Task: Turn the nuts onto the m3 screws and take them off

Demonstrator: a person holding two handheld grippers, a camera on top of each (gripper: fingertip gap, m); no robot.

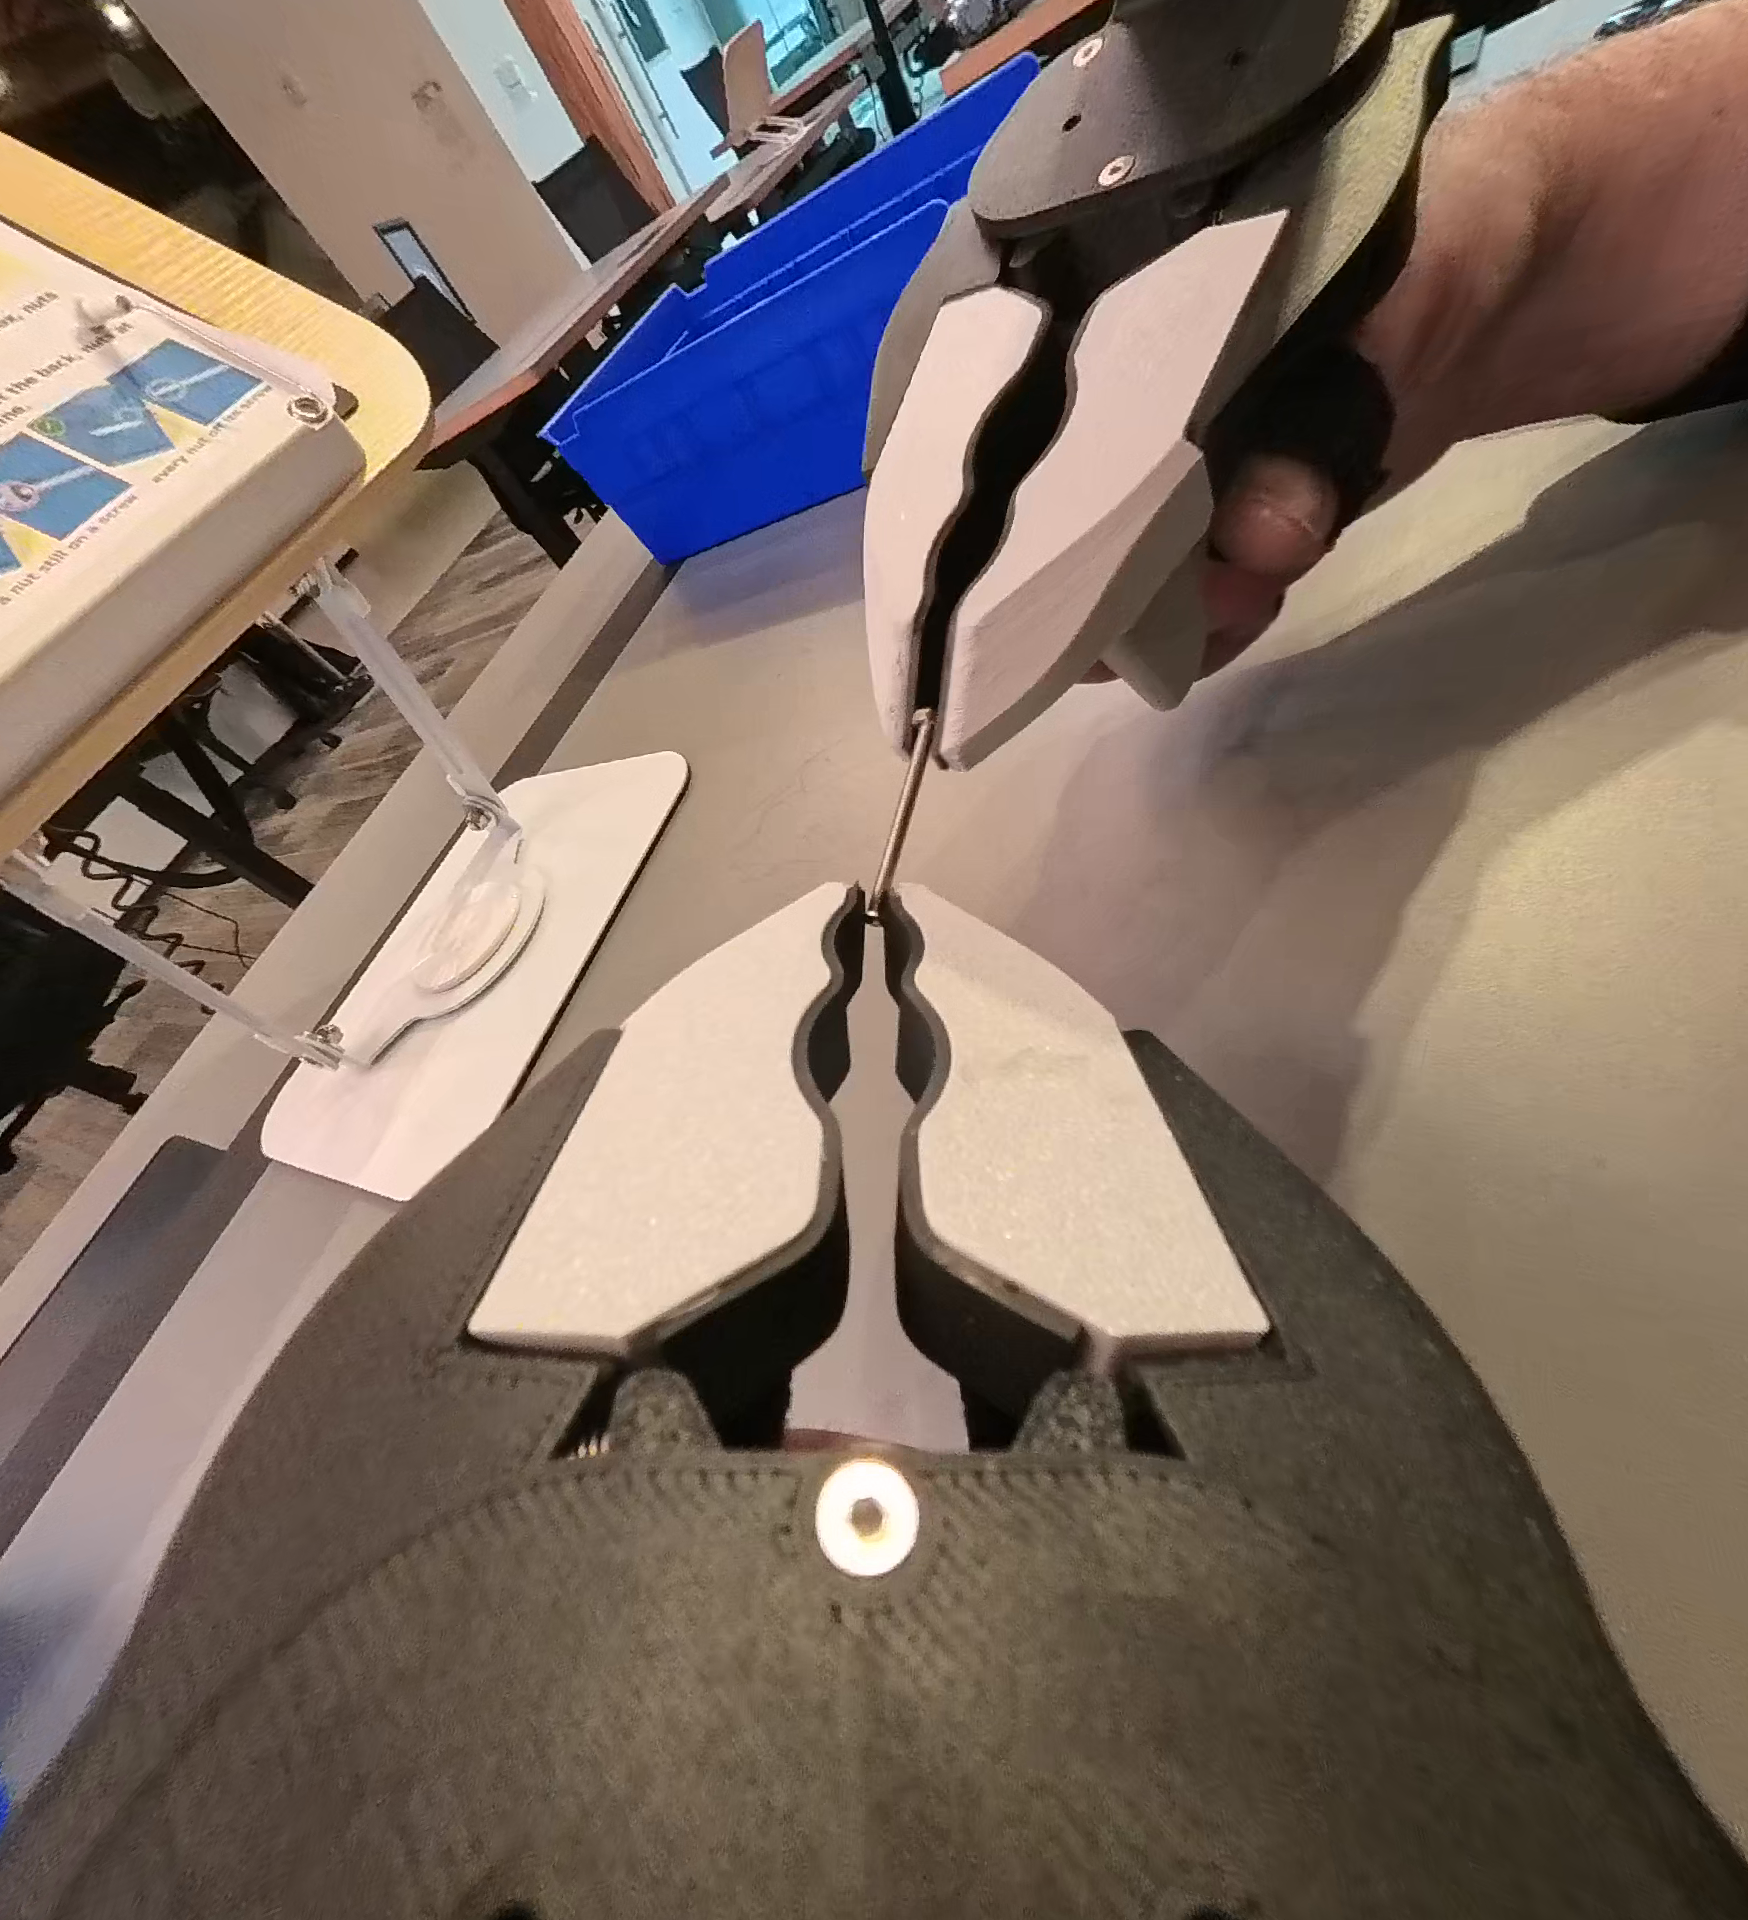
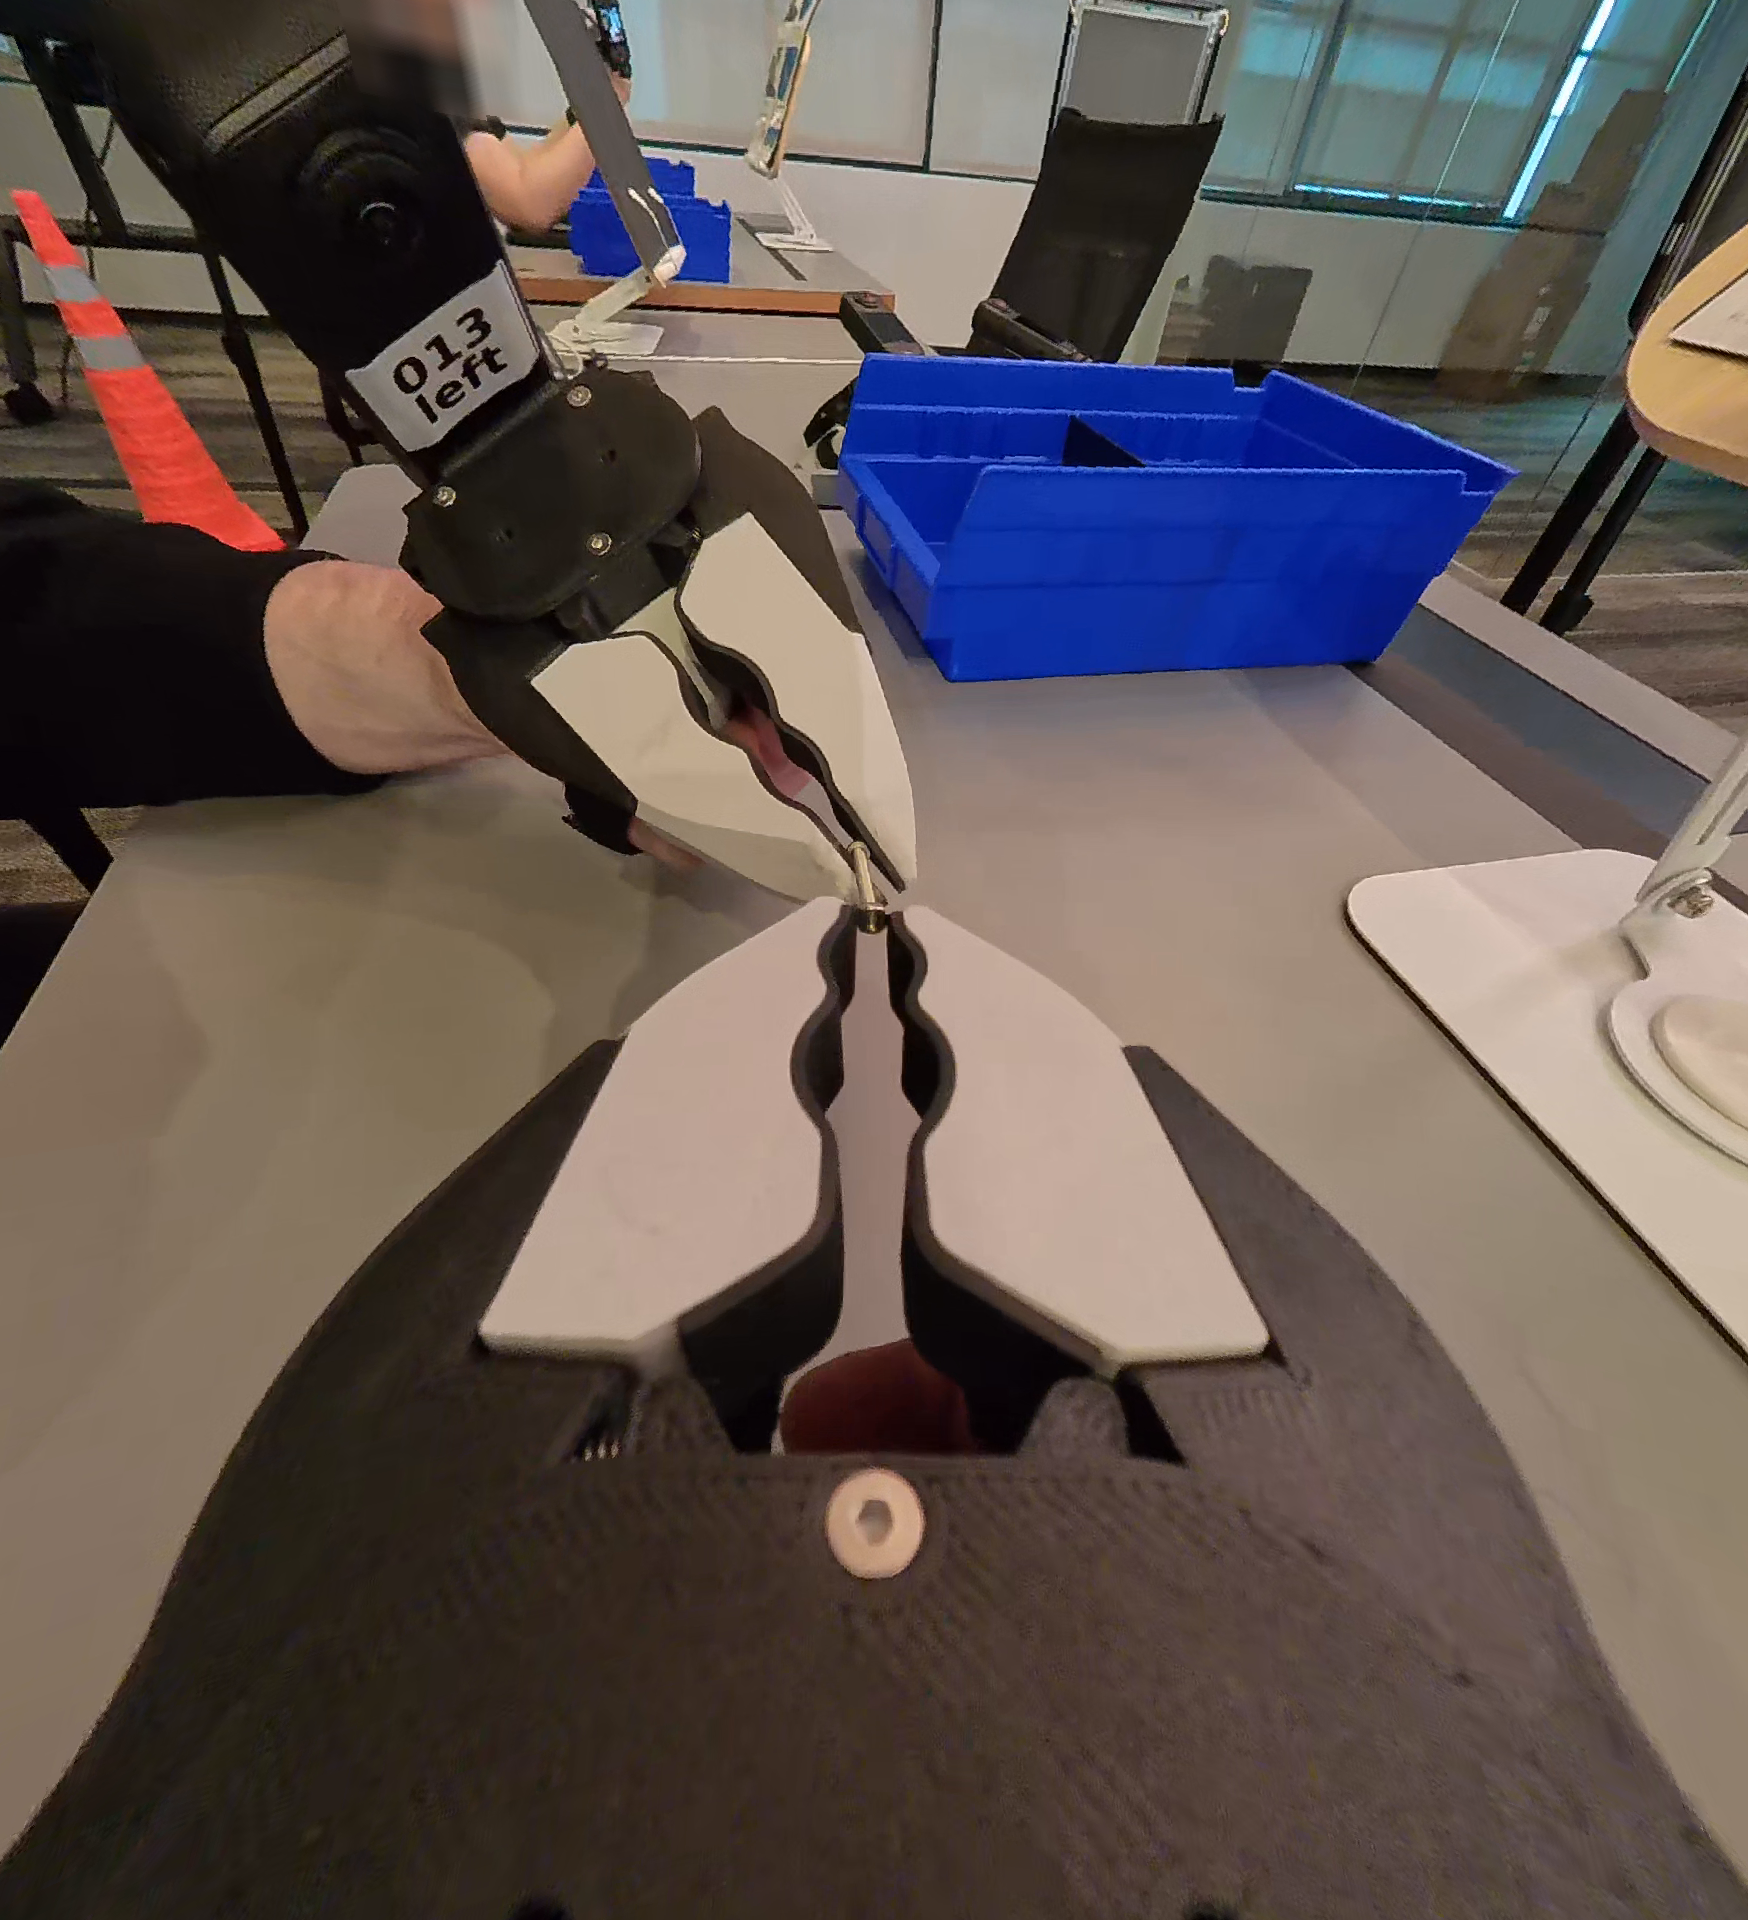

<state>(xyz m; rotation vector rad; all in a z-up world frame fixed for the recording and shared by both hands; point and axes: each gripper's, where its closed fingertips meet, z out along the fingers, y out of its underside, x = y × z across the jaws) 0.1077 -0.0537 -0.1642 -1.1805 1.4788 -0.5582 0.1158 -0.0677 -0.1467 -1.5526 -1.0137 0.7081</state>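
A thin metal M3 screw spans the gap between my two grippers above the grey table. My right gripper comes in from the upper right and is shut on the screw's upper end. My left gripper is shut at its tips on a small dark nut at the screw's lower end. In the right wrist view, my right gripper pinches the near end of the foreshortened screw, and the left gripper meets it tip to tip. How far the nut is threaded on is too small to tell.
A blue bin stands at the table's far edge; it also shows in the left wrist view. A white stand base carries a tilted instruction board. An orange cone stands on the floor beyond. Only a small space, under 4 cm, lies between the two pairs of fingers.
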